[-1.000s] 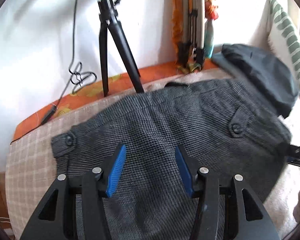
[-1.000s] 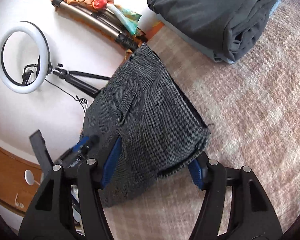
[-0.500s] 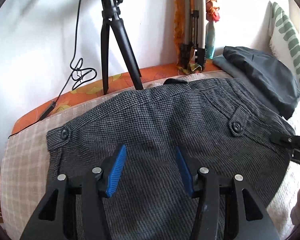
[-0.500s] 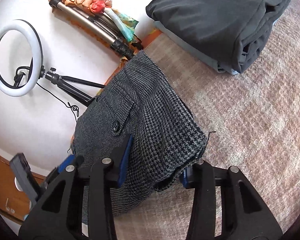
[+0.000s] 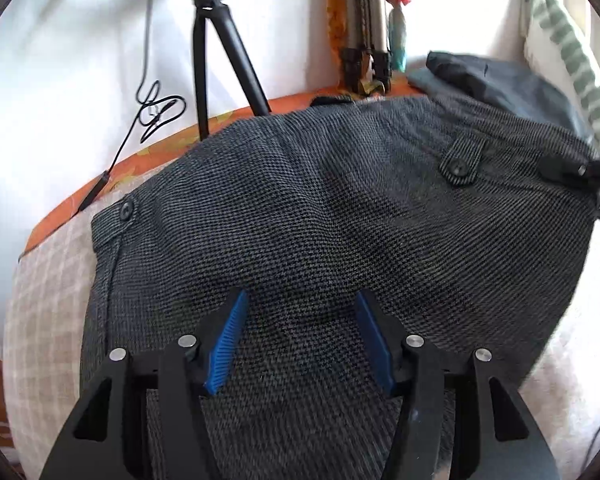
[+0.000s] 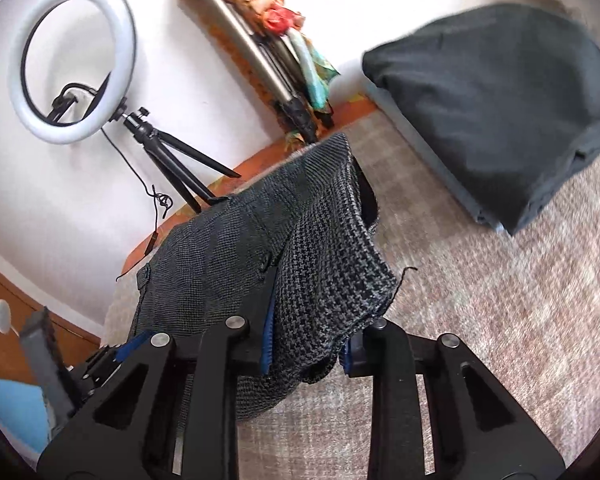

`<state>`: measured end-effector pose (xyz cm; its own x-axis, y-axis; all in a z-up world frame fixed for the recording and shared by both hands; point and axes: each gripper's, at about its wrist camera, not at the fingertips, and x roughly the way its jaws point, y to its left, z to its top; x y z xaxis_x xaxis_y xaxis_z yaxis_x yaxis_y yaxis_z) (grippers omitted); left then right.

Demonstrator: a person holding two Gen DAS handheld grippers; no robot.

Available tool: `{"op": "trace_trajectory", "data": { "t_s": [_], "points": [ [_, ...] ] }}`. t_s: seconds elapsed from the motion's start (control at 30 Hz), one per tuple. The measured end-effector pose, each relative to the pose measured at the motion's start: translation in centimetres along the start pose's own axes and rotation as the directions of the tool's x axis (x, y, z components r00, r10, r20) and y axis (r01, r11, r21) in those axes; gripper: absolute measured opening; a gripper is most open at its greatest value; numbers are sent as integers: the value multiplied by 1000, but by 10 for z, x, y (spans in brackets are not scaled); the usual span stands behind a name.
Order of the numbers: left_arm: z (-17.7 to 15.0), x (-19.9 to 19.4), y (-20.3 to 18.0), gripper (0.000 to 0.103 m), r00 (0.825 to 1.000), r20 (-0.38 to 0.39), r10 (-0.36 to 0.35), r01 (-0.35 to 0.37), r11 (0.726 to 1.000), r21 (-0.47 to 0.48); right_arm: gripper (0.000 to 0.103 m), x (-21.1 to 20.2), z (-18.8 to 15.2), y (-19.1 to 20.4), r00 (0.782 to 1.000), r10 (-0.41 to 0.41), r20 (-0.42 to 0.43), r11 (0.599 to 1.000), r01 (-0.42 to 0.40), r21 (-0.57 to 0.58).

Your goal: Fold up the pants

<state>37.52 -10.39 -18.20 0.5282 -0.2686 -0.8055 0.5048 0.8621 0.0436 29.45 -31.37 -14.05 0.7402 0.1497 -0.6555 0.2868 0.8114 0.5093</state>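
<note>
The grey houndstooth pants (image 5: pixel 320 208) lie spread over the beige checked bed cover (image 5: pixel 48 280), waistband toward the wall, with buttoned back pockets showing. My left gripper (image 5: pixel 300 316) hovers open over the middle of the pants, blue pads apart with nothing between them. My right gripper (image 6: pixel 312 320) has closed on the right edge of the pants (image 6: pixel 332 264) and lifts that corner off the cover; it also shows at the right edge of the left wrist view (image 5: pixel 580 170).
A folded dark garment (image 6: pixel 496 108) lies on the cover at the far right. A ring light on a black tripod (image 6: pixel 72 64) and folded stands with cloth (image 6: pixel 268 60) lean at the white wall. A striped pillow (image 5: pixel 568 64) is at the right.
My right gripper narrowed from wide open around the pants' edge to shut on it and raised the corner. My left gripper moved closer over the pants, still open.
</note>
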Motion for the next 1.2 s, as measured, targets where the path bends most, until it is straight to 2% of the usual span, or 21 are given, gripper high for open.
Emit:
{"op": "trace_trajectory", "data": {
  "t_s": [0.03, 0.1, 0.23, 0.3, 0.4, 0.5, 0.7, 0.8, 0.87, 1.03, 1.1, 1.2],
  "points": [
    [-2, -9, 4, 54, 999, 13, -34, 34, 999, -31, 25, -2, 1, 7, 1000, -5, 8, 1000, 5, -25],
    [-9, -23, 11, 54, 998, 32, -57, 59, 996, -68, 25, -6, 1, 21, 1000, -19, 22, 997, 21, -77],
    [-32, -50, 27, 54, 997, 57, -48, 54, 992, -110, 23, -13, -2, 58, 998, -40, 54, 973, 51, -224],
    [-45, -46, 36, 54, 999, 29, -40, 43, 993, -110, 23, -14, -3, 73, 997, -42, 59, 958, 57, -280],
    [-60, -27, 49, 54, 997, -42, -72, 65, 988, -142, 22, -16, -8, 103, 997, -49, 65, 920, 70, -386],
    [-62, -32, 58, 54, 995, -5, -101, 98, 978, -184, 21, -16, -16, 136, 997, -52, 62, 865, 76, -496],
    [-73, -77, 98, 54, 989, 125, -82, 118, 943, -313, 21, 2, -46, 210, 997, -65, 45, 715, 78, -695],
    [-88, -101, 126, 54, 986, 164, -37, 96, 926, -366, 20, 18, -74, 243, 998, -61, 24, 618, 57, -784],
    [-94, -112, 140, 54, 984, 178, -4, 76, 914, -398, 20, 30, -99, 266, 998, -66, 4, 537, 39, -842],
    [-116, -135, 178, 54, 979, 192, 70, 30, 882, -471, 16, 82, -159, 306, 990, -124, -74, 361, -25, -932],
    [-126, -144, 190, 54, 977, 193, 89, 19, 867, -498, 16, 96, -176, 313, 986, -138, -98, 323, -49, -945],
    [-132, -142, 201, 54, 975, 201, 91, 30, 849, -528, 16, 106, -195, 317, 980, -147, -136, 298, -87, -951]
  ]
}}
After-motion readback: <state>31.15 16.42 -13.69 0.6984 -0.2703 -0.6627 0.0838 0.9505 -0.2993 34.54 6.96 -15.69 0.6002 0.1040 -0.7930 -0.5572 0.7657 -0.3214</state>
